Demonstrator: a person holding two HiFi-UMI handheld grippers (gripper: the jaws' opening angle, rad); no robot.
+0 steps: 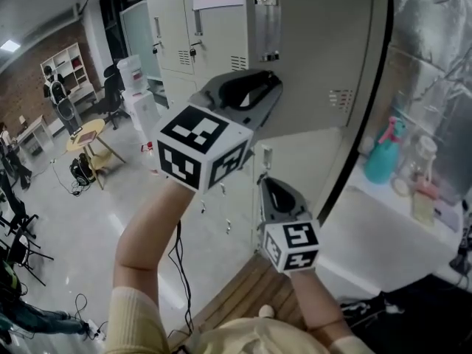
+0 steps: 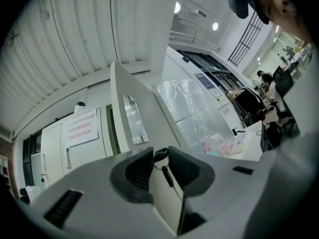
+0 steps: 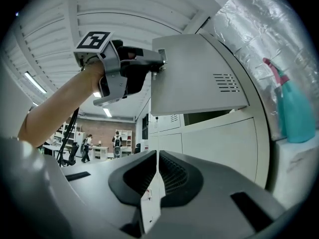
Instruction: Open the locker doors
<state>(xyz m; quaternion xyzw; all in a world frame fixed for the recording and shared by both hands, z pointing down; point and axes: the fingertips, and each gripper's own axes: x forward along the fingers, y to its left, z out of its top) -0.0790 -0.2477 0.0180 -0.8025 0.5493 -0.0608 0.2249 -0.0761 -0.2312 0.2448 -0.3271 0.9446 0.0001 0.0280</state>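
Note:
The upper locker door (image 1: pixel 317 43) is a grey panel swung out from the cabinet. My left gripper (image 1: pixel 254 87) is shut on its free edge, beside the lock. In the left gripper view that edge (image 2: pixel 167 198) runs between the jaws of the left gripper (image 2: pixel 160 156), and a dark key (image 2: pixel 167 176) hangs from the lock. The right gripper view shows the same door (image 3: pixel 199 76) from below, with the left gripper (image 3: pixel 152 66) on its corner. Lower down, my right gripper (image 1: pixel 267 186) is shut on the thin edge of the lower door (image 1: pixel 302 161), seen edge-on (image 3: pixel 149 203) between the jaws of the right gripper (image 3: pixel 156 158).
A teal spray bottle (image 1: pixel 383 153) and jars stand on a white counter (image 1: pixel 383 227) to the right, under a foil-covered wall. More closed lockers (image 1: pixel 184 28) run off to the left, then a water dispenser (image 1: pixel 136 87) and a round table (image 1: pixel 87 133). People stand far off.

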